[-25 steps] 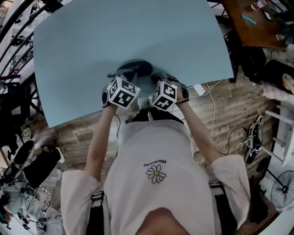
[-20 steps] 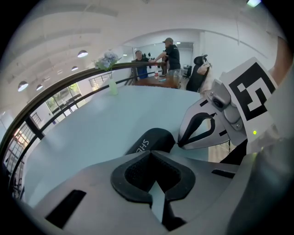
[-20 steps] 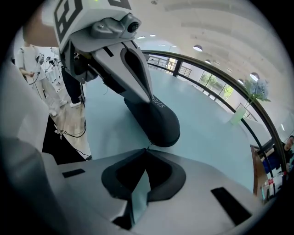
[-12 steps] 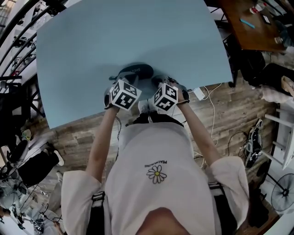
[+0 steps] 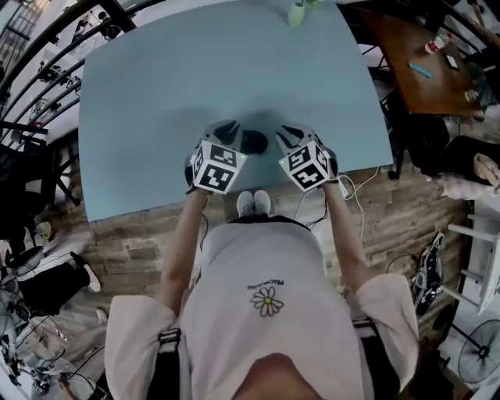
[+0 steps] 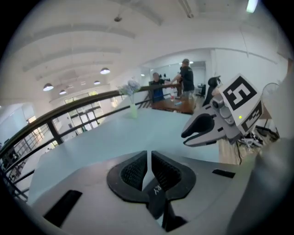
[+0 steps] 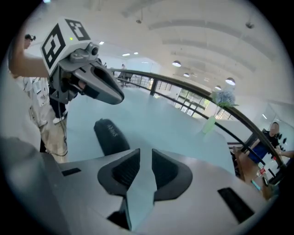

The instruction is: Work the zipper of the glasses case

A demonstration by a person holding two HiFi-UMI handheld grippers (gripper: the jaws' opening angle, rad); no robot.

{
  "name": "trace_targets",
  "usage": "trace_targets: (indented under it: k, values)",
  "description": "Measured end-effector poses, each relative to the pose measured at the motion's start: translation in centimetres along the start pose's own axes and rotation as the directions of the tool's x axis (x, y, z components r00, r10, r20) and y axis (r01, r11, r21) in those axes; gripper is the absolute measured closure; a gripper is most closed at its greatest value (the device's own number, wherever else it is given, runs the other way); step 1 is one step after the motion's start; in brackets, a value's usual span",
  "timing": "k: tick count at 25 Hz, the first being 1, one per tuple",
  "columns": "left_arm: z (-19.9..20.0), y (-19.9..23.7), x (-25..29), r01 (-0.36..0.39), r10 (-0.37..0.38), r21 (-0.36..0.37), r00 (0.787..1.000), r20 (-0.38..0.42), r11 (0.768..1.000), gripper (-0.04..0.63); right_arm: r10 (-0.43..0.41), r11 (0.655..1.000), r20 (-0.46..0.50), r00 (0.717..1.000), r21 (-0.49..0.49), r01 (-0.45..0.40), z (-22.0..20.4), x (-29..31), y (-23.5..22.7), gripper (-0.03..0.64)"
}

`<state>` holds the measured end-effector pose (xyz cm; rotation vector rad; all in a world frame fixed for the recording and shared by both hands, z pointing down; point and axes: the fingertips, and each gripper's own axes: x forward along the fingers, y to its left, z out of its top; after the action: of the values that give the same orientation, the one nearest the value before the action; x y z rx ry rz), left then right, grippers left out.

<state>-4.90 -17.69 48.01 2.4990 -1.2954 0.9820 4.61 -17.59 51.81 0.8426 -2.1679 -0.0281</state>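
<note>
The dark glasses case [image 5: 252, 142] lies on the light blue table [image 5: 195, 70] near its front edge, between my two grippers; it also shows as a dark oblong [image 7: 110, 136] in the right gripper view. My left gripper [image 5: 226, 130] is just left of the case, jaws shut with only a hairline gap and nothing in them [image 6: 149, 167]. My right gripper [image 5: 292, 135] is just right of the case, its jaws a narrow gap apart and empty [image 7: 146, 170]. Neither gripper touches the case. The zipper cannot be made out.
A pale green bottle [image 5: 295, 12] with flowers stands at the table's far edge. A brown table [image 5: 426, 62] with small items stands at the right. A black railing [image 5: 47, 70] runs along the left. Cables [image 5: 355, 168] lie on the wooden floor.
Both grippers were close together over the case; they have drawn apart to its two sides, and the case now lies free between them.
</note>
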Motion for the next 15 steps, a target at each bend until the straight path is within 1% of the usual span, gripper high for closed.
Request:
trace_targets:
  k: [2, 3, 4, 5, 6, 7, 8, 9, 10, 12, 13, 14, 15]
  values:
    - [3.6, 1.9, -1.5, -0.053, 0.056, -0.031, 0.993, 0.104, 0.998, 0.575, -0.062, 0.997, 0.087, 0.994, 0.04, 0.059, 3.1, -1.3, -2.5, 0.551]
    - [5.6, 2.8, -2.4, -0.08, 0.086, -0.041, 0.983, 0.16, 0.996, 0.574, -0.091, 0.995, 0.133, 0.987, 0.059, 0.084, 4.9, -2.1, -3.7, 0.551]
    - [7.8, 3.6, -3.5, -0.107, 0.116, -0.05, 0.969, 0.219, 0.993, 0.574, -0.119, 0.991, 0.181, 0.976, 0.078, 0.106, 6.7, -3.1, -4.8, 0.556]
    - [9.8, 4.5, -4.7, -0.137, 0.148, -0.06, 0.95, 0.276, 0.989, 0.57, -0.147, 0.987, 0.229, 0.962, 0.097, 0.127, 8.4, -4.2, -5.8, 0.563]
    - [11.7, 5.3, -6.0, -0.17, 0.185, -0.076, 0.925, 0.331, 0.983, 0.559, -0.177, 0.982, 0.279, 0.944, 0.118, 0.149, 10.1, -5.4, -6.7, 0.571]
    - [13.3, 6.1, -7.5, -0.202, 0.226, -0.103, 0.895, 0.385, 0.974, 0.55, -0.21, 0.975, 0.328, 0.921, 0.142, 0.172, 11.7, -6.7, -7.5, 0.578]
    - [14.7, 6.9, -9.2, -0.226, 0.265, -0.14, 0.858, 0.439, 0.964, 0.548, -0.243, 0.967, 0.375, 0.895, 0.169, 0.192, 13.2, -7.9, -8.2, 0.584]
    - [15.8, 7.5, -11.0, -0.238, 0.3, -0.185, 0.816, 0.494, 0.953, 0.549, -0.274, 0.958, 0.419, 0.866, 0.196, 0.208, 14.5, -9.2, -8.8, 0.591]
    - [16.6, 8.0, -12.7, -0.237, 0.327, -0.23, 0.77, 0.548, 0.944, 0.549, -0.3, 0.95, 0.459, 0.836, 0.222, 0.22, 15.6, -10.3, -9.2, 0.599]
    - [17.1, 8.8, -16.1, -0.214, 0.373, -0.315, 0.676, 0.636, 0.925, 0.56, -0.344, 0.935, 0.524, 0.779, 0.264, 0.235, 17.4, -12.3, -9.4, 0.606]
    - [16.8, 9.0, -17.5, -0.206, 0.398, -0.353, 0.643, 0.654, 0.913, 0.575, -0.362, 0.928, 0.547, 0.755, 0.283, 0.241, 17.9, -13.2, -9.3, 0.607]
    - [16.2, 9.1, -18.5, -0.207, 0.423, -0.383, 0.625, 0.656, 0.9, 0.578, -0.379, 0.922, 0.564, 0.734, 0.301, 0.245, 18.1, -14.0, -9.0, 0.607]
    - [15.6, 9.2, -19.3, -0.216, 0.443, -0.402, 0.617, 0.65, 0.89, 0.58, -0.393, 0.916, 0.577, 0.716, 0.317, 0.247, 18.1, -14.9, -8.7, 0.607]
